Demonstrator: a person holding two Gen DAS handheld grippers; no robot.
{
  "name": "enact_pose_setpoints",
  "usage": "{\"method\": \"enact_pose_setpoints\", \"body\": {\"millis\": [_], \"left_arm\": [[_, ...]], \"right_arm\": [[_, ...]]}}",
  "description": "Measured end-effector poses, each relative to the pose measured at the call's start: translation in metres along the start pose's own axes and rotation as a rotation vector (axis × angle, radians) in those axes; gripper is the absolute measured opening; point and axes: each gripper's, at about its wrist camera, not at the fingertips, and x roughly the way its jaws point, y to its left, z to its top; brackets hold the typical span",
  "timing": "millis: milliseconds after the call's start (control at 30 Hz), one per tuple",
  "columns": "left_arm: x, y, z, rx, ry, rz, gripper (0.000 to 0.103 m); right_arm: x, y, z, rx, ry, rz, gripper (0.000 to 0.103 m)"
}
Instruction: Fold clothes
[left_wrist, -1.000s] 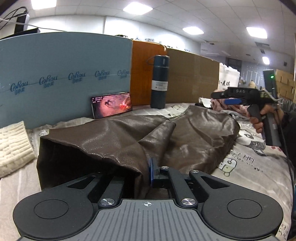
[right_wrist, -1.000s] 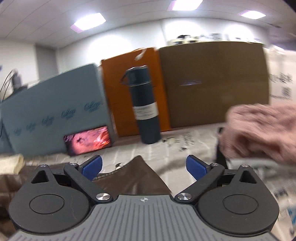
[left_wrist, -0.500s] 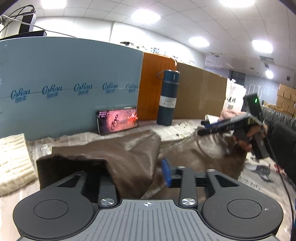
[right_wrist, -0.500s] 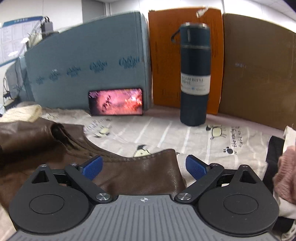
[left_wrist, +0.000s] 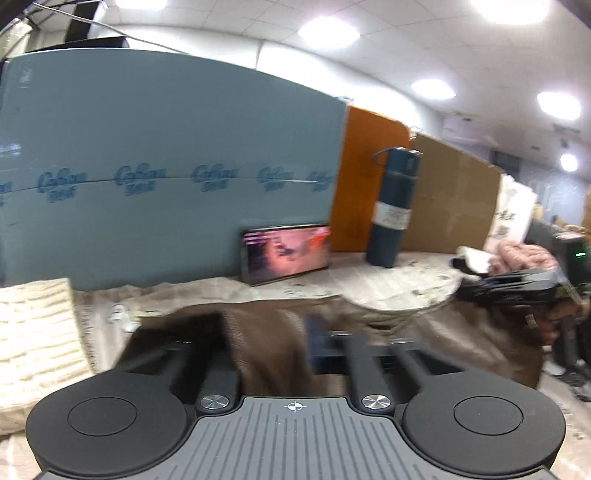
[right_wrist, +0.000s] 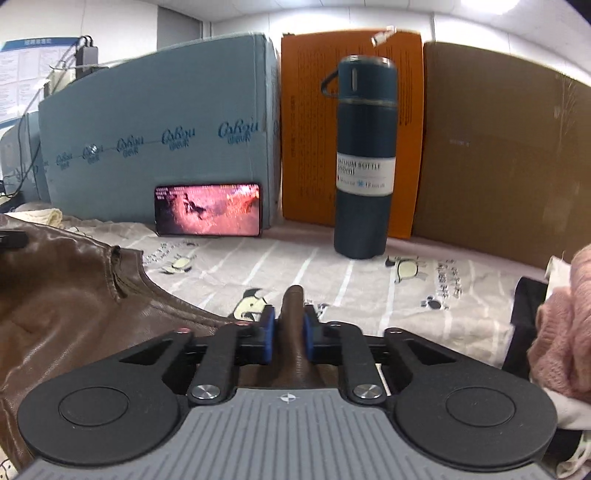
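Observation:
A brown leather garment (right_wrist: 66, 306) lies on the printed sheet (right_wrist: 369, 273). My right gripper (right_wrist: 290, 330) is shut on a fold of its edge, pinched between the blue pads (right_wrist: 267, 332). In the left wrist view, which is blurred, my left gripper (left_wrist: 269, 339) has a fold of the brown garment (left_wrist: 266, 350) between its jaws, and a blue pad (left_wrist: 314, 336) stands to the right of the cloth. The right gripper also shows in the left wrist view (left_wrist: 517, 291), held at the garment's far right end.
A dark blue vacuum bottle (right_wrist: 364, 158), a phone (right_wrist: 208, 210) playing video, a blue foam board (right_wrist: 159, 140), orange and brown cardboard panels stand at the back. A pink knit (right_wrist: 561, 325) lies at right. A cream knit (left_wrist: 37, 339) lies at left.
My right gripper was open and has closed on the garment's edge. My left gripper has lifted with its fold of cloth, its jaws a little wider apart than a second ago.

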Motion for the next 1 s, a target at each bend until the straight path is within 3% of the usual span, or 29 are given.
{"method": "enact_pose_setpoints", "body": {"millis": [167, 300, 500, 600, 800, 1000], "left_arm": [[-0.03, -0.001, 0.01, -0.005, -0.146, -0.051, 0.0], [-0.071, -0.011, 0.012, 0.003, -0.289, -0.166, 0.0], [-0.132, -0.012, -0.014, 0.003, -0.44, -0.356, 0.0], [-0.155, -0.013, -0.028, -0.006, -0.427, -0.463, 0.001], [-0.187, -0.022, -0.062, -0.009, -0.287, -0.603, 0.002], [-0.186, -0.015, -0.084, -0.04, -0.137, -0.579, 0.009]], "right_arm": [[-0.029, 0.005, 0.004, -0.007, -0.095, -0.007, 0.008], [-0.07, 0.012, 0.003, 0.001, -0.209, -0.021, 0.007], [-0.151, 0.025, -0.018, 0.05, -0.384, -0.024, 0.007], [-0.186, 0.034, -0.033, 0.059, -0.432, -0.03, 0.007], [-0.236, 0.05, -0.069, 0.086, -0.451, -0.045, 0.007], [-0.263, 0.062, -0.1, 0.108, -0.376, -0.044, 0.007]]}}
